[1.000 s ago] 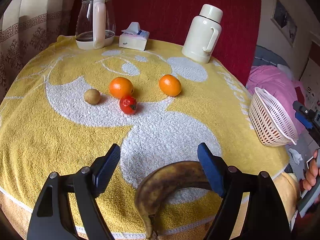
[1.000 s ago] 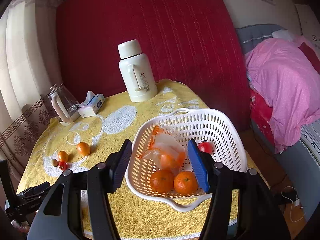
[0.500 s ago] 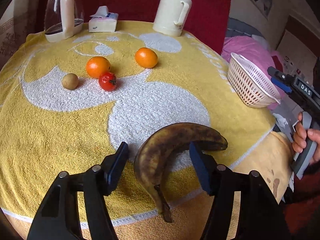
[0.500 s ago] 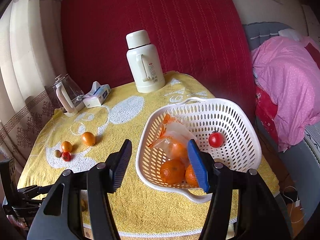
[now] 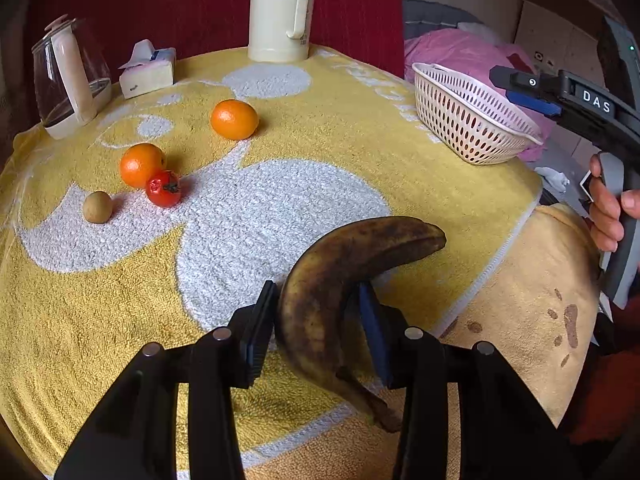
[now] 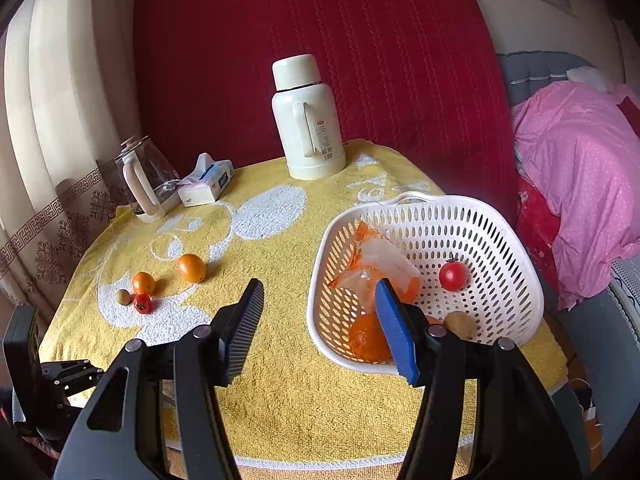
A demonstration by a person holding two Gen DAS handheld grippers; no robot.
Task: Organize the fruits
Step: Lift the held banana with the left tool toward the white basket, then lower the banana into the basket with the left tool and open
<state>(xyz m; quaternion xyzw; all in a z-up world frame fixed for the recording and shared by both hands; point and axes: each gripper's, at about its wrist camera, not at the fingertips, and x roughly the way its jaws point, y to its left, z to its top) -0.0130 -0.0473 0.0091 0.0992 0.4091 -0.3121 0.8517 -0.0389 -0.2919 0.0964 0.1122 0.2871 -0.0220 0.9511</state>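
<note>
Closed in since a second ago, the left gripper (image 5: pixel 316 316) now pinches the brown-spotted banana (image 5: pixel 340 276) between its two pads, which earlier stood wide on either side of it. Both pads press on the fruit's thick middle. From that grip the banana curves, its long axis running from the stem at the near edge, low between the fingers, up and away to the blunt tip at the far right, aimed toward the white basket (image 5: pixel 472 120). It lies at the near rim of the yellow towel (image 5: pixel 100 320).

Over on the right, the right gripper (image 6: pixel 320 328) gapes wide and holds nothing; its right pad overlaps the near left wall of the basket in the picture, though contact cannot be judged. Inside the basket lie an orange (image 6: pixel 366 340), a plastic bag (image 6: pixel 376 268), a tomato (image 6: pixel 453 275) and a small brownish fruit (image 6: pixel 460 324).

Farther out to the left on the towel sit two oranges (image 5: pixel 234 119), a second tomato (image 5: pixel 163 188) and a small round brown fruit (image 5: pixel 97 207). A cream thermos (image 5: pixel 280 12), a tissue pack (image 5: pixel 148 70) and a glass kettle (image 5: pixel 70 76) stand along the far edge.
</note>
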